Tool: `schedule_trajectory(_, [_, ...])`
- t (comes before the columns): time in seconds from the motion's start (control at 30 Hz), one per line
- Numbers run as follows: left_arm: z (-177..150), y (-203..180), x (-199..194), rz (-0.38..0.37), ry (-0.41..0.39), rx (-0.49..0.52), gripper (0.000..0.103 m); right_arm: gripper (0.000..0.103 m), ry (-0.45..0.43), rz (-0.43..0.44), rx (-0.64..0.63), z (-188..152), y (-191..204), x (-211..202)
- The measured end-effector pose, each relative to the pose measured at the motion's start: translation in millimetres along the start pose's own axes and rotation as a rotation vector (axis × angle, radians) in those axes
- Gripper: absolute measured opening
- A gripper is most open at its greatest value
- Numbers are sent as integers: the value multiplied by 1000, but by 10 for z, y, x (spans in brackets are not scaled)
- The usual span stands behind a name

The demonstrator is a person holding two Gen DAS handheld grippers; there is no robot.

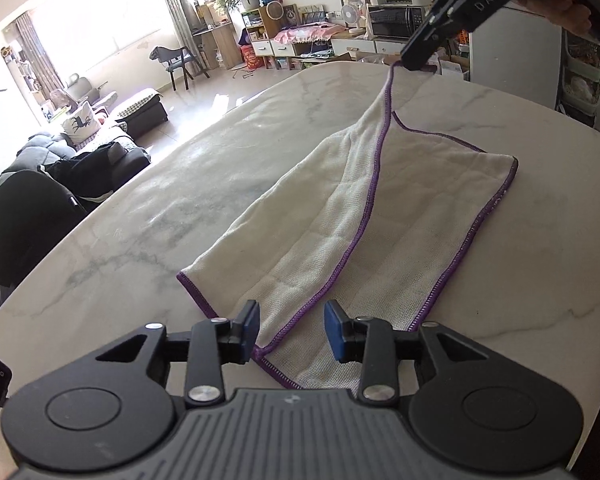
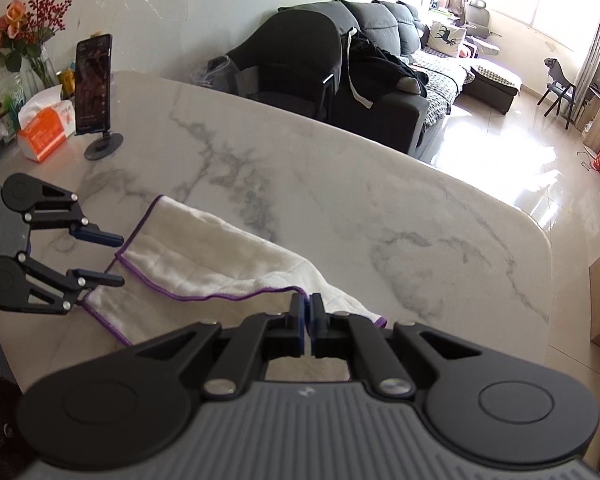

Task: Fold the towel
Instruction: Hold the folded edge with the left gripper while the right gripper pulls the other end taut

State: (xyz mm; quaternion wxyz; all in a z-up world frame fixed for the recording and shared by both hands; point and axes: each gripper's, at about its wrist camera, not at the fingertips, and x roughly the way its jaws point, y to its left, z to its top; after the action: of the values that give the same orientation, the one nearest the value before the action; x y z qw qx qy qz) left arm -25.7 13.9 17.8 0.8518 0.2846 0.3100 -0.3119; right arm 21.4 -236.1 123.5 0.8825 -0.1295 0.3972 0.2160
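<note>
Towel (image 1: 380, 216) corner is being pinched by R gripper (image 2: 309, 312), L gripper (image 1: 291, 330) hovering w/ jaws apart over near edge — prob best carrying corner level, matching hems.

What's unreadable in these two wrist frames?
- Right wrist view: the right gripper hides the pinched corner of the white purple-edged towel, so grip depth is unclear.
- Left wrist view: the open left gripper body cuts off the towel's near edge.
- Right wrist view: black phone on a stand, screen too dark and small.

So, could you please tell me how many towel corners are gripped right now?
1: the right hand-held gripper pinches the far corner of the towel; the left hand-held gripper is open at the near corner.
</note>
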Motion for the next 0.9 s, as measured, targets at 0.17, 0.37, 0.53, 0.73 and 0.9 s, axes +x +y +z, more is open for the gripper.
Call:
schedule_trajectory(0.17, [140,-128,153,-11,-21,42,37,2,-3,-1,0,140,-5,31])
schedule_trajectory(0.37, [197,-207,365,3,1,58,37,2,-12,-5,11,200,-41,11])
schedule_trajectory(0.53, [121,-134,348,45,19,33,36,2,-19,-10,20,180,-93,-27])
schedule_trajectory(0.73, [-32,93,299,73,71,-43,20,2,-12,-2,34,72,-135,-16])
schedule_trajectory(0.9, [-82,205,234,62,90,-82,3,2,11,6,47,-50,-147,43])
